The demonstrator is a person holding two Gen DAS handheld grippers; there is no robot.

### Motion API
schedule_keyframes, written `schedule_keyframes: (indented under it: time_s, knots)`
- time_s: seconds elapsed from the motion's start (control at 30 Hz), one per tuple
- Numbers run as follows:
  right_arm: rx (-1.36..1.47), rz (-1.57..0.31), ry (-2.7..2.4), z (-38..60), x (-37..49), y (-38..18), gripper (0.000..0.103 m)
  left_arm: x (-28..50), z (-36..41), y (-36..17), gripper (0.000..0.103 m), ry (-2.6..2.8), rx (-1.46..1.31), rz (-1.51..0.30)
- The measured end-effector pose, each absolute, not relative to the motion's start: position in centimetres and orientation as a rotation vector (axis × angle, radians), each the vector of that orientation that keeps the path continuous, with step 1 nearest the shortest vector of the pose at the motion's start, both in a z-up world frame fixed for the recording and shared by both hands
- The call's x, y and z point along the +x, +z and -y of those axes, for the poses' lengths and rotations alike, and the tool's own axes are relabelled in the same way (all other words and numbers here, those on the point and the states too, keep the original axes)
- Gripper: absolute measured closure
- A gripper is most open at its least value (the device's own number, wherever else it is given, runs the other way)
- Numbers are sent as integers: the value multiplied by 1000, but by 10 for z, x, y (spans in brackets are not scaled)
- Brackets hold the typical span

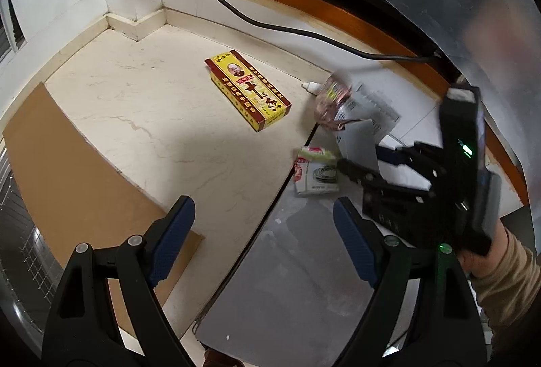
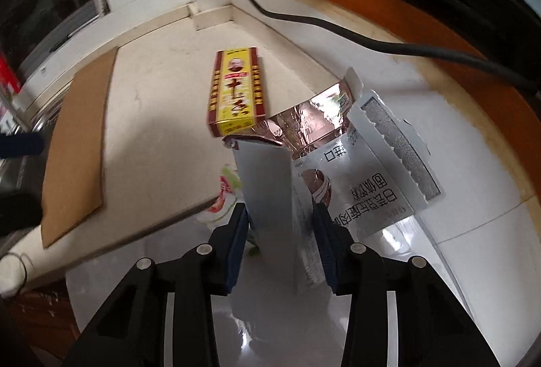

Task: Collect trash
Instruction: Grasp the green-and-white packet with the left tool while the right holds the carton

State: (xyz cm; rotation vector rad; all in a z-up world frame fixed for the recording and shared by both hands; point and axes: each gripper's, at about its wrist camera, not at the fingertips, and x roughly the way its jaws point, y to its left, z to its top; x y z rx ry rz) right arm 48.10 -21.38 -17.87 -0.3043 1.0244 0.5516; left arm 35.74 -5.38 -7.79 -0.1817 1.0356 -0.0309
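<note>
A torn white carton [image 2: 372, 164] with a pink foil pouch [image 2: 304, 120] inside lies at the edge of the pale stone counter [image 1: 135, 103]. My right gripper [image 2: 280, 225] is shut on the carton's white flap and printed side. In the left wrist view, the right gripper [image 1: 365, 160] grips that same carton [image 1: 358, 140] from the right. A yellow and red box [image 1: 248, 89] [image 2: 235, 89] lies flat on the counter behind it. Small wrappers [image 1: 314, 154] and a white packet [image 1: 318, 179] lie just below the carton. My left gripper [image 1: 263, 208] hangs open above the counter edge, holding nothing.
A brown cardboard sheet [image 1: 67, 164] covers the counter's left side. A black cable [image 1: 270, 25] runs along the back wall below an orange frame. A small white bottle [image 1: 309, 85] lies beside the pouch. Grey translucent plastic [image 1: 297, 282] covers the lower right. A person's sleeve [image 1: 500, 269] holds the right gripper.
</note>
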Motion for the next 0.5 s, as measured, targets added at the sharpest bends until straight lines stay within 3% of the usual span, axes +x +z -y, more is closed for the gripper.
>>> schedule_keyframes:
  time_s: [0.5]
  knots:
    - [70,-1060,513,276,396,-164,70,379,80,-119,21,-129,-233,-1129]
